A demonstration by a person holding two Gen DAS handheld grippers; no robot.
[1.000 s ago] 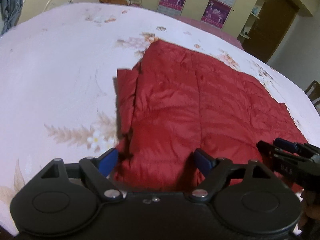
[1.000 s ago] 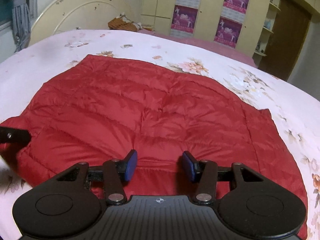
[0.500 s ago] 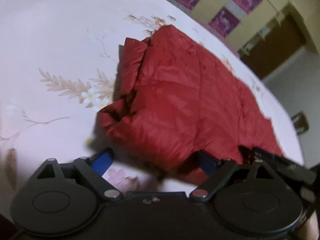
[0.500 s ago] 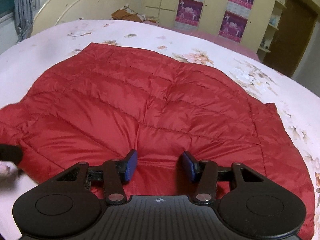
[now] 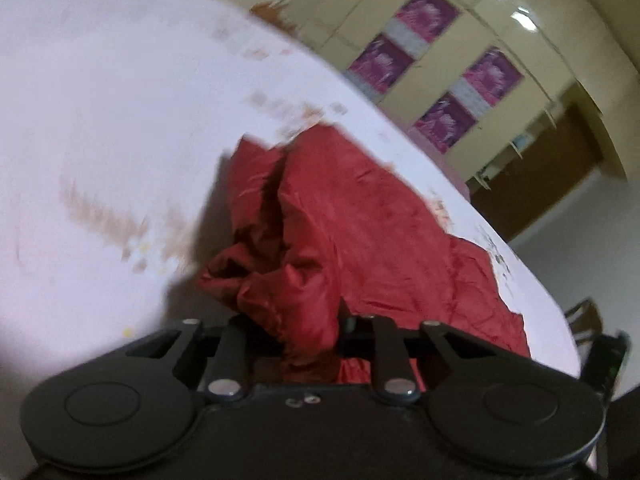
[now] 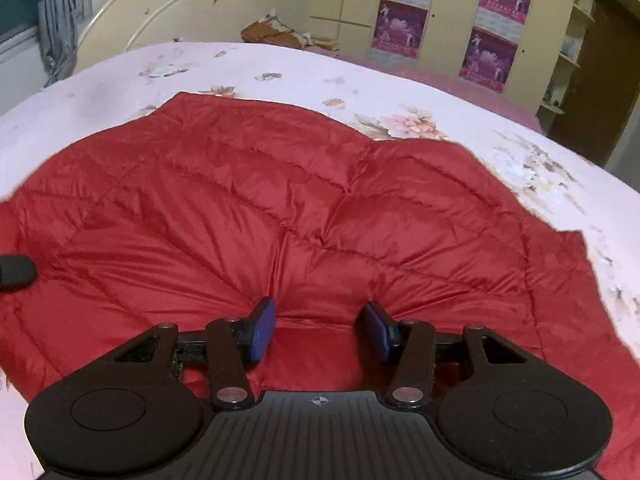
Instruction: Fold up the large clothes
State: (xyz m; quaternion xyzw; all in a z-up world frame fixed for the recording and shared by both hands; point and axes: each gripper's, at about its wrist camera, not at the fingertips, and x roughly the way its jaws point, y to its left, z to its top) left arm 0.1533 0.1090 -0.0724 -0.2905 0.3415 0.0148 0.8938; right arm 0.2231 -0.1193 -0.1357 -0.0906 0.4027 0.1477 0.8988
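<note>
A red quilted jacket (image 6: 280, 200) lies spread on the flowered bed sheet (image 6: 400, 88). In the left wrist view its near left corner (image 5: 288, 292) is bunched and lifted. My left gripper (image 5: 296, 320) is closing its jaws on that bunch, and the fabric hides the pads. My right gripper (image 6: 318, 332) sits at the near hem, a thick fold wedged between its blue pads (image 6: 260, 332). Creases fan out from that spot. A black tip of the left gripper (image 6: 14, 270) shows at the left edge of the right wrist view.
The pale bed sheet (image 5: 100, 120) stretches far to the left and beyond the jacket. A cream headboard (image 6: 180, 12) and a curtain (image 6: 56, 20) stand at the back left. Poster-covered wardrobe doors (image 6: 440, 20), a brown door (image 6: 600, 80) and a chair (image 5: 584, 320) are on the right.
The left gripper's wide jaws have come together on the jacket's corner, the wrist has rolled, and the corner is bunched and raised. The right gripper has dipped closer to the hem, its jaw gap unchanged.
</note>
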